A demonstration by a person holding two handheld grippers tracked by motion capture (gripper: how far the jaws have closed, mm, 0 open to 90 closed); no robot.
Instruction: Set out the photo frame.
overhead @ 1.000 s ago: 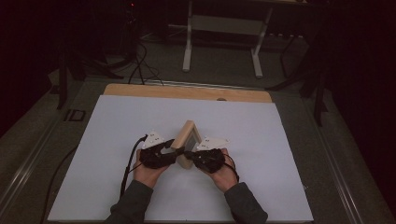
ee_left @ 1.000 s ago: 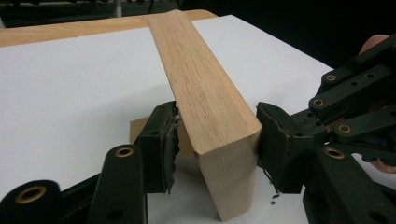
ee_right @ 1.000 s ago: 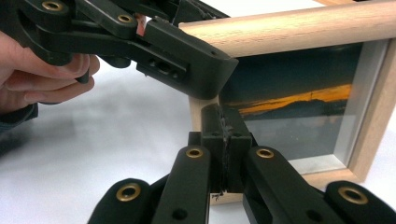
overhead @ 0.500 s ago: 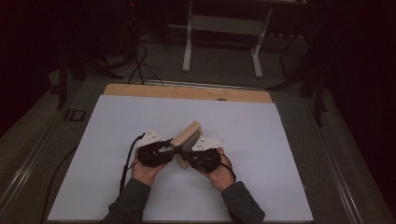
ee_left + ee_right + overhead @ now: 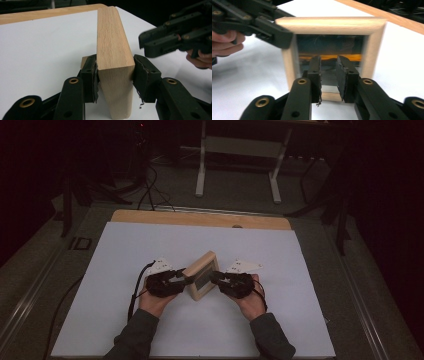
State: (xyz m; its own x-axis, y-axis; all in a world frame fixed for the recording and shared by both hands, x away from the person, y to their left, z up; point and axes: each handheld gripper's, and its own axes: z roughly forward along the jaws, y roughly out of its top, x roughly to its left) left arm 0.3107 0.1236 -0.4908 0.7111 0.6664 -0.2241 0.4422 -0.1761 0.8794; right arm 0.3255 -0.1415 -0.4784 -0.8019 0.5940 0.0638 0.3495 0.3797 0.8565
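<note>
A small light-wood picture frame (image 5: 201,275) with a glass pane stands upright on the white sheet between my two grippers. My left gripper (image 5: 115,72) has just closed on the frame's side edge (image 5: 112,37), and both pads press on the wood. In the high view the left gripper (image 5: 182,276) is at the frame's left. My right gripper (image 5: 328,67) faces the glass front (image 5: 332,25) from close by. Its jaws have just been opening, a narrow gap shows between them, and nothing is in that gap. In the high view it (image 5: 216,277) sits at the frame's right.
A white sheet (image 5: 150,245) covers the table, with a wooden strip (image 5: 200,219) along the far edge. Beyond stand the white legs of a stand (image 5: 202,167), with cables (image 5: 150,190) on the dark floor. Black cables trail from both grippers.
My right gripper has let go, opened a little and drawn back to the right. The frame has turned, so its glass face now shows. The left hand has stayed put.
</note>
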